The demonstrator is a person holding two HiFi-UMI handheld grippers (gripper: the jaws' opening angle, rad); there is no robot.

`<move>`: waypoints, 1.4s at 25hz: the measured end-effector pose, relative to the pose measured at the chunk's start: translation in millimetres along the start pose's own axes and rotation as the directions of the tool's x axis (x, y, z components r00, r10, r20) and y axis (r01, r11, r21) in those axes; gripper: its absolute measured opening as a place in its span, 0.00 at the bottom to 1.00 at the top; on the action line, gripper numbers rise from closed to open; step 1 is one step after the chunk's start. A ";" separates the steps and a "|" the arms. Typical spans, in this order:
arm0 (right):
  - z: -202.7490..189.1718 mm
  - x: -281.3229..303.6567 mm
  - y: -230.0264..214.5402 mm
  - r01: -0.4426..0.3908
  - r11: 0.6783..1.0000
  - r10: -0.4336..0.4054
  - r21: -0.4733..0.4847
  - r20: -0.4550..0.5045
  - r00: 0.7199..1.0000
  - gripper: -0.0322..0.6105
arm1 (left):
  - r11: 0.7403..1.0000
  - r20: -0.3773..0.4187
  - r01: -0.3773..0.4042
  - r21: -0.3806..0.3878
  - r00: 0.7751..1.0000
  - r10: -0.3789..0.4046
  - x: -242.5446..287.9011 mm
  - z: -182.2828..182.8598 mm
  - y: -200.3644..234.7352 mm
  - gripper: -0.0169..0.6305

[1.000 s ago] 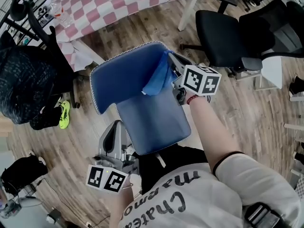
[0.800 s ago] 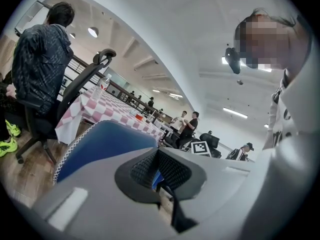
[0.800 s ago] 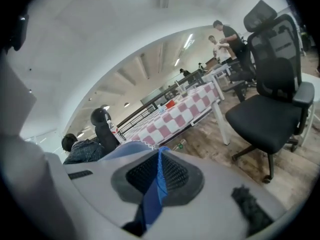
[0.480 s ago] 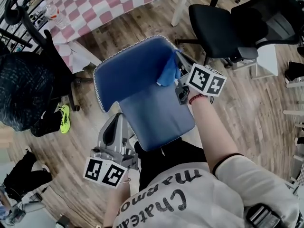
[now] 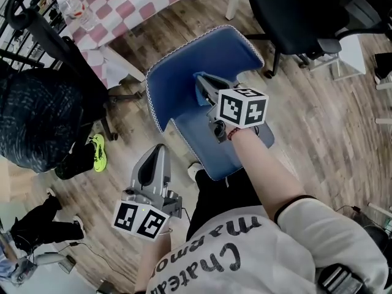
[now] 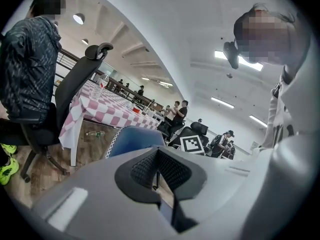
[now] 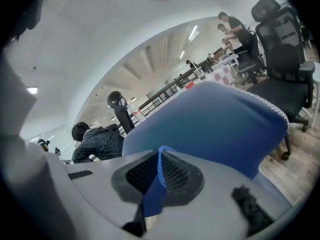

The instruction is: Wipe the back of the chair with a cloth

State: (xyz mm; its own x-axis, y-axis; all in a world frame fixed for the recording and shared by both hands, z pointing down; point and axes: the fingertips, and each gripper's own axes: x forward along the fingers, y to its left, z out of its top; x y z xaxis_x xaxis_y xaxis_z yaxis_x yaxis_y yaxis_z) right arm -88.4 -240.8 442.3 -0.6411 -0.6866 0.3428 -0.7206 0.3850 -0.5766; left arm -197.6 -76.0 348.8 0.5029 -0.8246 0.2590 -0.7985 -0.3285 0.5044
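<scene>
The blue chair's back (image 5: 184, 63) rises in front of me, its seat (image 5: 211, 146) just below. My right gripper (image 5: 203, 83) presses against the middle of the back's inner face, under its marker cube. In the right gripper view the right gripper (image 7: 160, 168) is shut on a blue cloth (image 7: 154, 194), with the chair back (image 7: 215, 124) right ahead. The cloth is hidden in the head view. My left gripper (image 5: 155, 154) hangs low to the left of the seat, away from the chair. The left gripper (image 6: 157, 170) is shut and holds nothing; the chair (image 6: 134, 139) lies beyond it.
A pink-checked table (image 5: 141, 5) with a water bottle (image 5: 76, 8) stands behind the chair. Black office chairs (image 5: 294, 11) are at the upper right. A seated person in a dark patterned jacket (image 5: 37, 121) is at the left, one green shoe (image 5: 98, 153) near the chair.
My right gripper has slid with the cloth from the right edge of the chair back toward its middle. The hanging cloth no longer shows in the head view. The left gripper has stayed low.
</scene>
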 end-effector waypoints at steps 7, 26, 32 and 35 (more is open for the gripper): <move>-28.1 21.4 51.0 -0.037 0.999 0.036 -0.013 -0.026 0.999 0.09 | 0.997 -0.032 0.068 0.021 0.997 -0.067 -15.2 7.7 23.2 0.03; -65.9 48.8 97.4 -0.108 0.991 0.096 -0.081 -0.142 0.985 0.09 | 0.992 -0.063 0.124 -0.021 0.990 -0.125 -7.1 -3.5 39.2 0.03; -62.6 52.3 83.1 -0.153 0.984 0.132 -0.096 -0.197 0.971 0.09 | 0.997 -0.027 0.076 -0.035 0.997 -0.077 6.8 -5.2 24.0 0.03; -56.7 58.4 75.7 -0.182 0.977 0.154 -0.109 -0.224 0.962 0.09 | 0.998 -0.008 0.026 -0.052 1.000 -0.026 14.0 -6.3 22.1 0.03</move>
State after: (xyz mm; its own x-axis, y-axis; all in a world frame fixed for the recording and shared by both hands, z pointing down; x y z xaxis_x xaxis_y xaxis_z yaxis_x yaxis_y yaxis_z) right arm -195.3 -216.8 460.7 -0.7870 -0.4634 0.4073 -0.6166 0.5684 -0.5448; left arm -206.1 -91.9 368.7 0.5265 -0.8118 0.2527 -0.7669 -0.3252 0.5532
